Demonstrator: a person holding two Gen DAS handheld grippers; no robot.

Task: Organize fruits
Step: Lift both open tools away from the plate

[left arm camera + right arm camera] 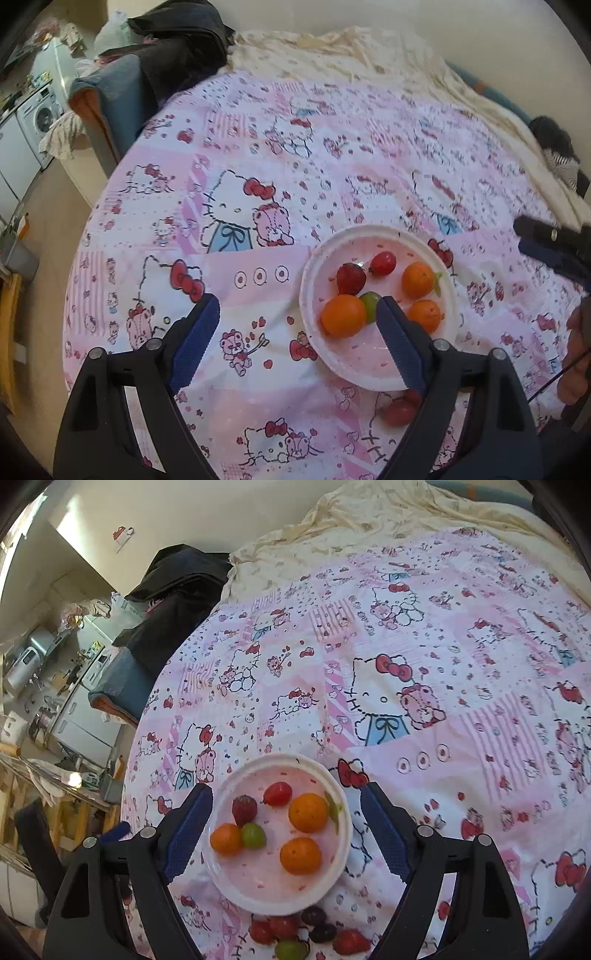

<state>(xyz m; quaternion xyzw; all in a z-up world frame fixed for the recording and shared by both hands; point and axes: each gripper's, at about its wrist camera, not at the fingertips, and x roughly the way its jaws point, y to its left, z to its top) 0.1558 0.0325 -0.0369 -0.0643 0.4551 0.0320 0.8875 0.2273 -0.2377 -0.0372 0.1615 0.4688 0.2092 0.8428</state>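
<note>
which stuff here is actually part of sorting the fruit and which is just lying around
Part of the job:
- white plate
- three oranges on it, e.g.
- strawberry, small red fruit and green grape on it
- loose fruit on the bedsheet beside the plate
- left gripper and right gripper, both open

Just lying about:
- dark clothing
- cream blanket
- washing machine

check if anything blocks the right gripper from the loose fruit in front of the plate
Nothing visible blocks it. The right gripper is open and empty above the plate; the loose fruit lies bare on the sheet just nearer than the plate's rim, between the fingers' bases.
</note>
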